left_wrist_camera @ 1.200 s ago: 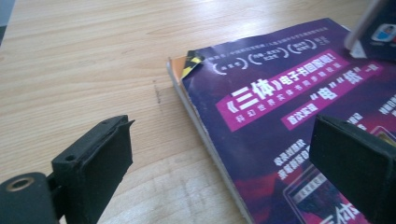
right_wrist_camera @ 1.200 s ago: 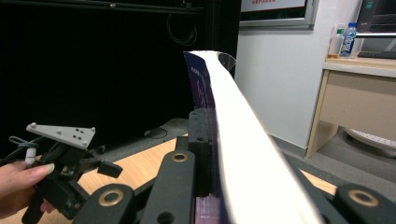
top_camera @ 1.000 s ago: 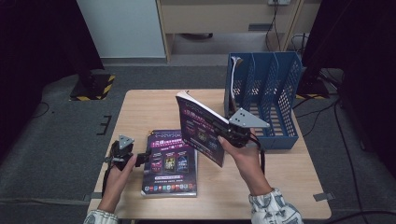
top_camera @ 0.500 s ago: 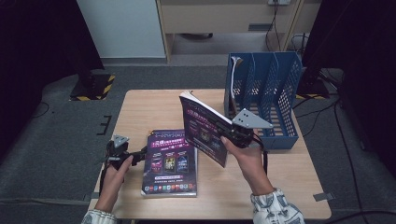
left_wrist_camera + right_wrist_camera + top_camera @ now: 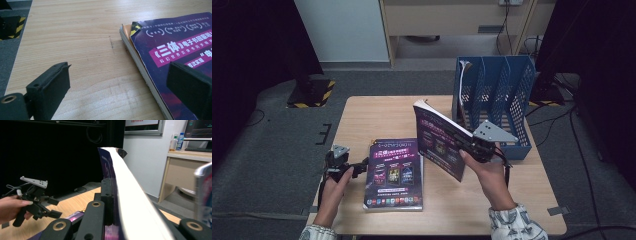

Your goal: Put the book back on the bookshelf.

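The right gripper (image 5: 466, 144) pinches a purple paperback book (image 5: 439, 140) and has carried it rightward, to centre frame, toward the blue perforated file rack (image 5: 492, 97). Filing looks next. The left gripper (image 5: 357, 167), jaws spread, rests beside the flat purple book stack (image 5: 394, 172).

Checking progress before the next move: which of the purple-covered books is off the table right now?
The book clamped in the right tongs, held tilted in the air beside the blue file rack. The other purple book lies flat on the table.
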The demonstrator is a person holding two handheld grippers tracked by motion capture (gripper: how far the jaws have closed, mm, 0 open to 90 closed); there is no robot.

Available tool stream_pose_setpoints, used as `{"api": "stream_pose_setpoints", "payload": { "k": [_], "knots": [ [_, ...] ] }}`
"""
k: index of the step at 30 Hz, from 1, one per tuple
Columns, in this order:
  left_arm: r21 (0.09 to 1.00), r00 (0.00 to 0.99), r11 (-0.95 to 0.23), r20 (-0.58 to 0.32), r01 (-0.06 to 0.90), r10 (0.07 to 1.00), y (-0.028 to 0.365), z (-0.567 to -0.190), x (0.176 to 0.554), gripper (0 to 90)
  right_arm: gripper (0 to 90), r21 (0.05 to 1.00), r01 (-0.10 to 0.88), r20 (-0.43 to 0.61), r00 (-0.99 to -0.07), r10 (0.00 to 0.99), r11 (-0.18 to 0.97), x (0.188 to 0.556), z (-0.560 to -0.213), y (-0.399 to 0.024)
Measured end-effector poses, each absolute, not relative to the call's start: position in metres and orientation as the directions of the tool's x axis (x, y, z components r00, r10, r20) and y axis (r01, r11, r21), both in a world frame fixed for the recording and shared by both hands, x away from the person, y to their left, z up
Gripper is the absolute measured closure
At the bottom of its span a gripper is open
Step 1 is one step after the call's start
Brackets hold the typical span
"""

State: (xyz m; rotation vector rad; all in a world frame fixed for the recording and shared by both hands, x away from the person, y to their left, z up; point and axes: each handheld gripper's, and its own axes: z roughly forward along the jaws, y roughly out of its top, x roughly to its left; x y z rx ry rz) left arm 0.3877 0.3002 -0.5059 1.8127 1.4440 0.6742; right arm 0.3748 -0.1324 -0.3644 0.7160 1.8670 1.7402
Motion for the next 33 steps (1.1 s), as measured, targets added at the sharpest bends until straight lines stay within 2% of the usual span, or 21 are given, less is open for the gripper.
{"api": "stream_pose_setpoints", "payload": {
  "k": [18, 33],
  "knots": [
    [0.788, 0.244, -0.137, -0.017, 0.6, 0.97, 0.299, -0.506, 0.387, 4.7, 82.4, 0.995, 0.068, -0.002, -0.723, 0.691, 0.074, 0.351, -0.373, -0.183],
    [0.788, 0.244, -0.141, -0.012, 0.599, 0.97, 0.299, -0.506, 0.387, 4.7, 82.4, 0.995, 0.083, 0.019, -0.706, 0.708, 0.057, 0.34, -0.367, -0.212]
  ]
}}
